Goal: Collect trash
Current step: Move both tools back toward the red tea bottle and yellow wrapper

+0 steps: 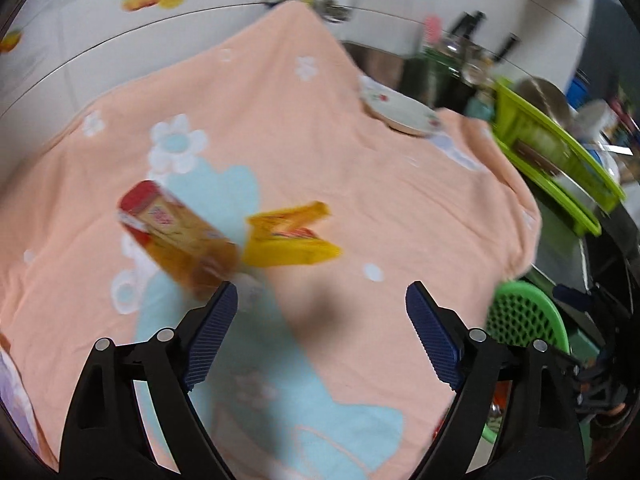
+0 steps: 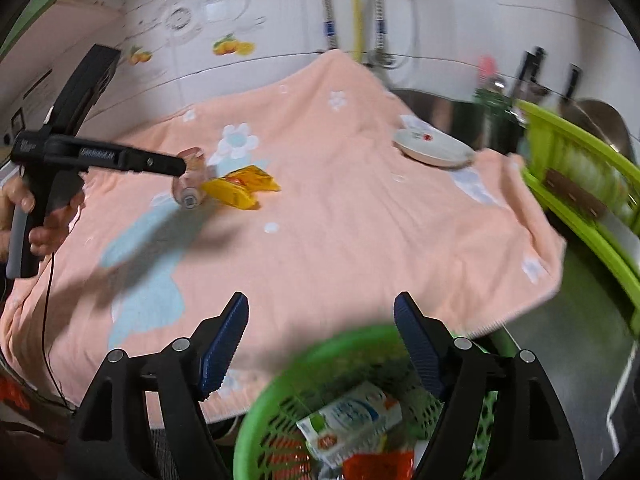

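No label is legible through the blur. Left gripper (image 1: 322, 300) is tilted down over the peach towel (image 1: 320, 152), jaws wide and empty. A red-capped bottle (image 1: 176, 236) and yellow wrapper (image 1: 288, 236) lie mid-towel, touching. Right gripper (image 2: 320, 312) is wide and empty above the green basket (image 2: 288, 364). Only the right wrist view shows the packets (image 2: 352, 420) inside it and the hand (image 2: 44, 216) on the left gripper's handle.

Both views are evenly bright, lit softly from overhead. Fisheye bending curves the wall tiles (image 2: 280, 80) and blacks out the corners. Motion blur smears the box (image 1: 176, 236) and wrapper (image 1: 288, 236) in the left view, and the basket (image 2: 280, 380) at 6 o'clock in the right. Soft grey shadows fall on the cloth (image 2: 360, 220) at 9 o'clock.
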Motion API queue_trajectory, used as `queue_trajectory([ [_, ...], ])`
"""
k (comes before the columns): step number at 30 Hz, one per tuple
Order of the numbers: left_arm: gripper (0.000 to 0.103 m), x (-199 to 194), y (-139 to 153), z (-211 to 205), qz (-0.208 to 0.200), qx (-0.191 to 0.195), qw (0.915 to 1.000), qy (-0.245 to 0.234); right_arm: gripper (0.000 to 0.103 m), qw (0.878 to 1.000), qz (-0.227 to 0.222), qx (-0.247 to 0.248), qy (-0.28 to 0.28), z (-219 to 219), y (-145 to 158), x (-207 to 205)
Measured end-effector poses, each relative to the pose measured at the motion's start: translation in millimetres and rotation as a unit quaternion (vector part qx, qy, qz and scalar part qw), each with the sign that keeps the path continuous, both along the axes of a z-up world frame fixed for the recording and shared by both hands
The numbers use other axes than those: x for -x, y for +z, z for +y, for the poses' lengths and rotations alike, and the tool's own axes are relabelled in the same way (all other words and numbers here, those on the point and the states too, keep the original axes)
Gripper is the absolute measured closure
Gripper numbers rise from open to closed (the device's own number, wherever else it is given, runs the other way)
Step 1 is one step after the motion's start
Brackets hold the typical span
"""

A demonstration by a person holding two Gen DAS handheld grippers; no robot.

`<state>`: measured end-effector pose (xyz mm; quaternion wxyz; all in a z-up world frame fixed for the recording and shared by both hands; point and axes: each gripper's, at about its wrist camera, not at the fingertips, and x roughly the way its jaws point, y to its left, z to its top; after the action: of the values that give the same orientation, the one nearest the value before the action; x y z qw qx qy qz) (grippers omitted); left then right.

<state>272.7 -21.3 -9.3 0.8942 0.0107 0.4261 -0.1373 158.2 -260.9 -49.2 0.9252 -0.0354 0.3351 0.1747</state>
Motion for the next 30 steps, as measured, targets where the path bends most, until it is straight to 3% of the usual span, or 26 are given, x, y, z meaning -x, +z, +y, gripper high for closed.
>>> queue_trajectory([
  [12,0.015,-49,-12,56,0.026,0.018,0.9951,0.094,0.024,0.995,0.007,0.012,0.094,60,0,-76],
  [22,0.014,-76,-30,74,0.053,0.028,0.9905,0.124,0.022,0.983,0.01,0.039,0.177,109,-6,-130],
  [30,0.013,-91,-43,87,0.07,0.043,0.9873,0.136,0.02,0.976,0.016,0.063,0.21,132,-21,-159],
])
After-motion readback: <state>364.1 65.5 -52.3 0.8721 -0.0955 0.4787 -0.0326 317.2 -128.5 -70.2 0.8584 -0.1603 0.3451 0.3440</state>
